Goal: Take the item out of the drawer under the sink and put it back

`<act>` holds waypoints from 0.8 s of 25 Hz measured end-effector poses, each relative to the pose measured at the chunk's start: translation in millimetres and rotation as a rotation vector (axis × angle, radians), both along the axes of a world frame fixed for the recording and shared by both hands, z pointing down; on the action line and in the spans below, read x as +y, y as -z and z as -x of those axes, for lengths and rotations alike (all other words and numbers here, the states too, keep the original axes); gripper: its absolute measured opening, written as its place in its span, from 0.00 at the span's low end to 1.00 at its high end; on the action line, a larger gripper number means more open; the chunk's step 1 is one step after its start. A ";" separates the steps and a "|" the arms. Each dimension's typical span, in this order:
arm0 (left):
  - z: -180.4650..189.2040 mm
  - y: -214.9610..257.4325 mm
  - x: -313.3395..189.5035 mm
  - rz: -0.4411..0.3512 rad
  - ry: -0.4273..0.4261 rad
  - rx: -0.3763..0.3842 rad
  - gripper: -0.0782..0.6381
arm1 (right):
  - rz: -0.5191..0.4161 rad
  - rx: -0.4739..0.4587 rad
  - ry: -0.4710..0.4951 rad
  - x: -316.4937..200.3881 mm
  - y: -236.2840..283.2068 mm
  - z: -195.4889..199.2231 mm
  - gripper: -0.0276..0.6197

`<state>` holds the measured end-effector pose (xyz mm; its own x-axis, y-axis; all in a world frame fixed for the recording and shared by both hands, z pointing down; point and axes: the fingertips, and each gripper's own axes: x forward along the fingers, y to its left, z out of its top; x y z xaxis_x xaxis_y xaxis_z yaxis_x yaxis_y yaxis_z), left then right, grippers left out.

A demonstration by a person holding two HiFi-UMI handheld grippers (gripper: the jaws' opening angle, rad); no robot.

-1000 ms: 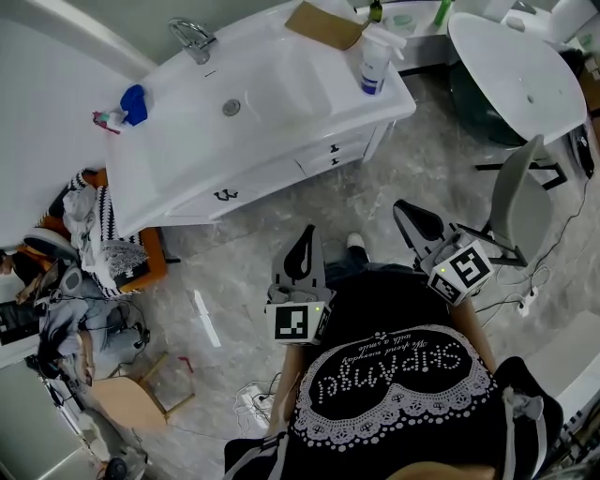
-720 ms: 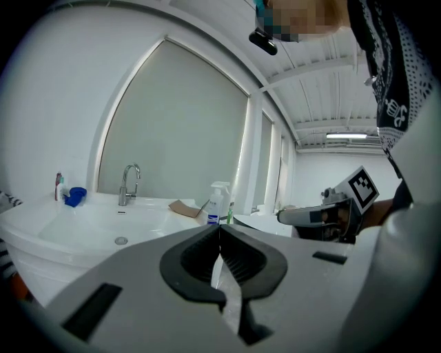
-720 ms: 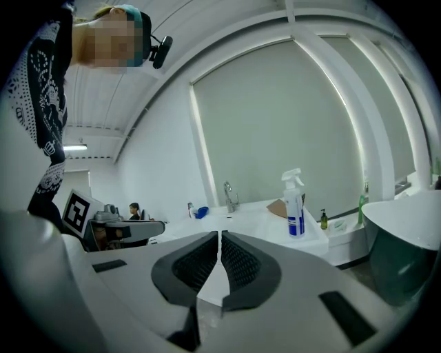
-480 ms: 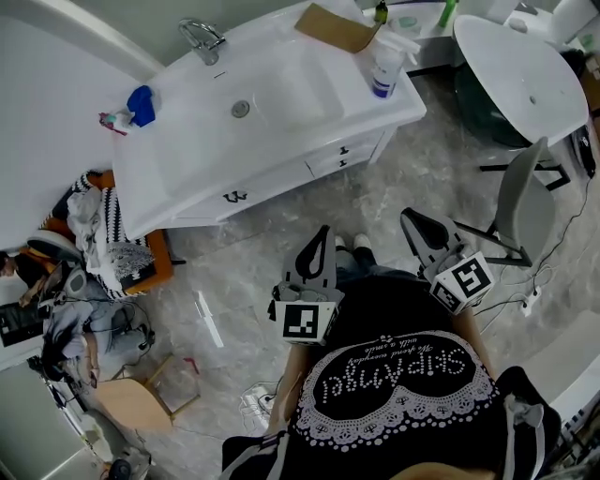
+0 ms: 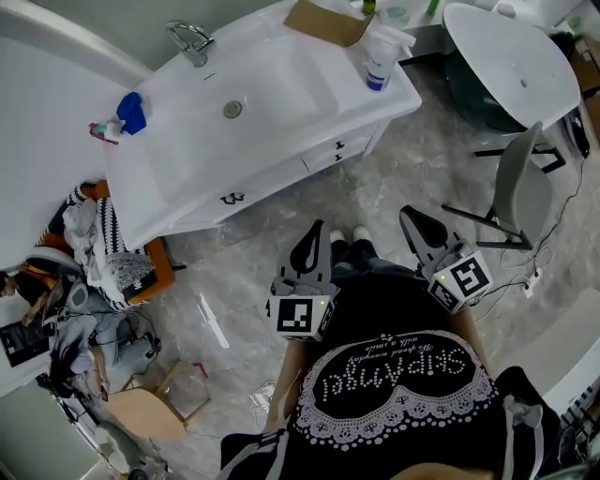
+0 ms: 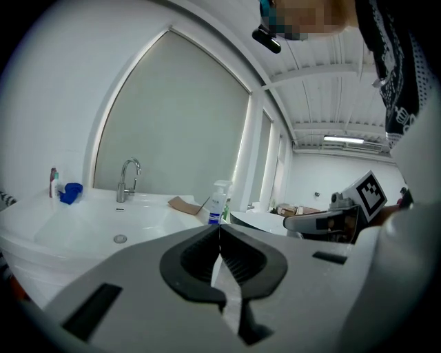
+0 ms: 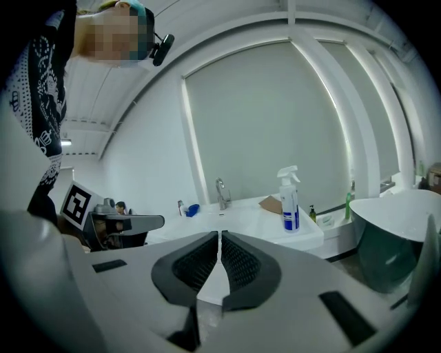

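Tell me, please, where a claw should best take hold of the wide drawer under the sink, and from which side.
Grip the small dark handle at the middle of the drawer front, coming straight at it from the front. The drawer is shut and its front looks flat, so the handle seems the only part standing out to close on.

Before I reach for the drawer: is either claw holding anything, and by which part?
Nothing is held: the left claw and right claw are both shut and empty, short of the drawers.

White sink [image 5: 281,103]; grey marbled floor [image 5: 262,258]; brown cardboard [image 5: 323,21].
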<state>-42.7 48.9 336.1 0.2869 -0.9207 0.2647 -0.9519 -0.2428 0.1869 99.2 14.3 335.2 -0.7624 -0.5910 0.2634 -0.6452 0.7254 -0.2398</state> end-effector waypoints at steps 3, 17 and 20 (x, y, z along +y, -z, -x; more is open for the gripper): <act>-2.8 -1.4 -0.5 0.010 -0.024 0.002 0.12 | 0.004 -0.011 -0.021 -0.2 0.6 -2.9 0.09; 32.6 8.2 14.4 -0.031 0.033 -0.014 0.12 | -0.019 -0.027 0.010 7.6 5.9 27.7 0.09; 47.1 9.0 22.0 -0.044 0.068 -0.020 0.12 | -0.023 -0.033 0.035 11.6 3.8 41.2 0.09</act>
